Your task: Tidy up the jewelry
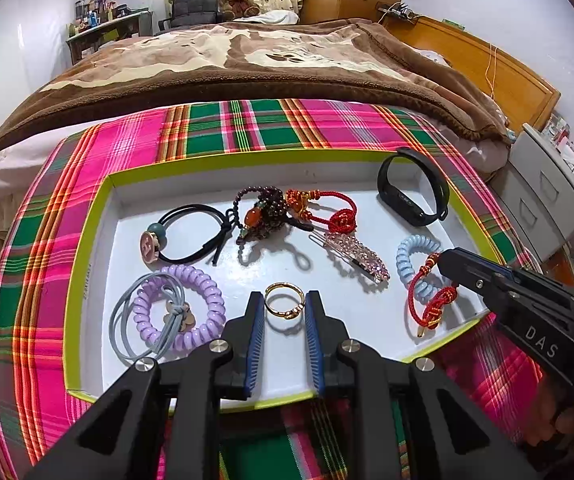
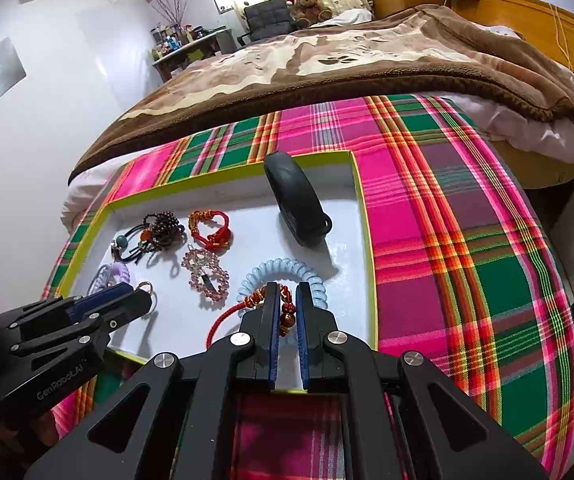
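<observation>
Bedside sorting, mid-task. Left gripper clenched lightly on a gold ring, pads on the band's two sides, low over the near edge of a shallow white tray with a lime-green rim. Right gripper clamped all but fully closed on a red cord bracelet, beaded and knotted section pinched between the blue pads, loose end trailing onto the tray floor beside a pale blue spiral hair tie.

Likely handling: ring light, hard and smooth, so prone to slipping or pivoting out of a shallow pinch; best taken square across the band, as here, not by the decorated front. Cord bracelet soft and limp, no shape of its own, apt to sag and snag on the blue coil it overlaps; best held at the knot or bead cluster, where something solid fills the pads.

Tray single and undivided, set on a pink-and-green plaid cloth at the foot of a bed. Inside, besides the two held pieces: a black hair tie with a round charm at the left, a purple spiral hair tie tangled with a grey-blue elastic in front of it, a dark beaded strand touching a second red knotted cord at centre, a rhinestone hair clip just in front of those, and a black wrist band standing on edge in the far right corner.
</observation>
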`<state>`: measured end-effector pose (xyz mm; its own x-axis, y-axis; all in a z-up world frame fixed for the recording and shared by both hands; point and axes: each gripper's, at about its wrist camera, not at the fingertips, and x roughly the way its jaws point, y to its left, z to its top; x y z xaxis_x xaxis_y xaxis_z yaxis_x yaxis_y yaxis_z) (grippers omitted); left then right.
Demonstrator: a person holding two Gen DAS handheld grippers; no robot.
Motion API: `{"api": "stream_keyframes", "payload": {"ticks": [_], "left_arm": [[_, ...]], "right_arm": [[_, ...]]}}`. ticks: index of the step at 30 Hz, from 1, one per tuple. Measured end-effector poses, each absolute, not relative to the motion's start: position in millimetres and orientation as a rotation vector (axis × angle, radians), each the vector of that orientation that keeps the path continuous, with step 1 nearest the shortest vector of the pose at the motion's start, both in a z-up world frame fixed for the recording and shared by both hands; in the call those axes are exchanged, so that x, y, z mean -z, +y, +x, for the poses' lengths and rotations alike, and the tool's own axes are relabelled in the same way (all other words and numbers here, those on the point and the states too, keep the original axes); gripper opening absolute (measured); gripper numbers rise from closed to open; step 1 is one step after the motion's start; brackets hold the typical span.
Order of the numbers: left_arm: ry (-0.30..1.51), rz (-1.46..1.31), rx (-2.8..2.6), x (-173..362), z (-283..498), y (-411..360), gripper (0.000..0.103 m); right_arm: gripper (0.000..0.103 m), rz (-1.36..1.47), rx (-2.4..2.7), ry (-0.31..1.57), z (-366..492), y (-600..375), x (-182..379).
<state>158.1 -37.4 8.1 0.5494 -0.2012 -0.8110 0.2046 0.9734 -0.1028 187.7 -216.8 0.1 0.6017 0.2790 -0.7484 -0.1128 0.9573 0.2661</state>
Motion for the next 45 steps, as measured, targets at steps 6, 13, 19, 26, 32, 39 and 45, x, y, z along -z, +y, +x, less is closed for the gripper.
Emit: {"api": "stream_keyframes", "payload": {"ticks": [6, 13, 19, 26, 32, 39, 45], "left_arm": [[0.967, 0.001, 0.232, -6, 160, -38, 0.022], [0.974, -0.001, 0.227, -5, 161, -37, 0.030], [0.969, 0.005, 0.211, -7, 160, -37, 0.032], [0.956, -0.007, 0.214, -14, 153, -36, 0.037], [0.960, -0.021, 0.193, -19, 146, -32, 0.043], [0.929, -0.016, 0.152, -29, 128, -29, 0.045], [0.887, 0.009, 0.076, -37, 106, -23, 0.045]], "right_arm": [[0.008, 0.204, -0.234, 0.893, 187, -218, 0], [0.010, 0.207, -0.229, 0.889, 186, -219, 0], [0.016, 0.187, -0.220, 0.881, 184, -216, -3], [0.030, 0.170, -0.213, 0.862, 179, -215, -9], [0.032, 0.156, -0.206, 0.847, 172, -216, -14], [0.034, 0.100, -0.172, 0.812, 153, -212, -25], [0.034, 0.072, -0.186, 0.799, 136, -204, -29]]}}
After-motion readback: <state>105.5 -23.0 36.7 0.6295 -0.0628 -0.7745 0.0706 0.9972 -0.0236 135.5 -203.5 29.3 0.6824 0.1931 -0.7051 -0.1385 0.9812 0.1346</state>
